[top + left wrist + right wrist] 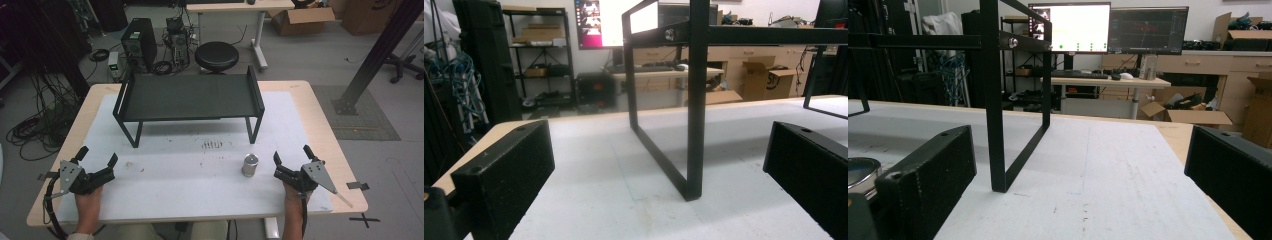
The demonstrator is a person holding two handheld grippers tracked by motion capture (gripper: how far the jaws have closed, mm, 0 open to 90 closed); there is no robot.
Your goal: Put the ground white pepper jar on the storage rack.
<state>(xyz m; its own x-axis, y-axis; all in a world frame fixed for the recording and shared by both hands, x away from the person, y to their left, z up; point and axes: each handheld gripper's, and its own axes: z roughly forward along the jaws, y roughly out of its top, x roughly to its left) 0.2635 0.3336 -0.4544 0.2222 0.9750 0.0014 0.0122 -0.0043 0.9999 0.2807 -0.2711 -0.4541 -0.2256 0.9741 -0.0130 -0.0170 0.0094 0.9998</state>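
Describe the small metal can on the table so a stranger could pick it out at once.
Start at the black shelf rack standing across the far half of the white table. Come toward the near edge from the rack's right front leg to the right claw. Just left of it stands the small metal can, a short silver cylinder, the table's only shiny loose thing.

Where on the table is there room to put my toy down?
Lots of bare room: the white mat between the left tool and the small metal can, and the strip under the black rack. Its flat top is bare too. It's tightest on the right, where the can stands close beside the right tool.
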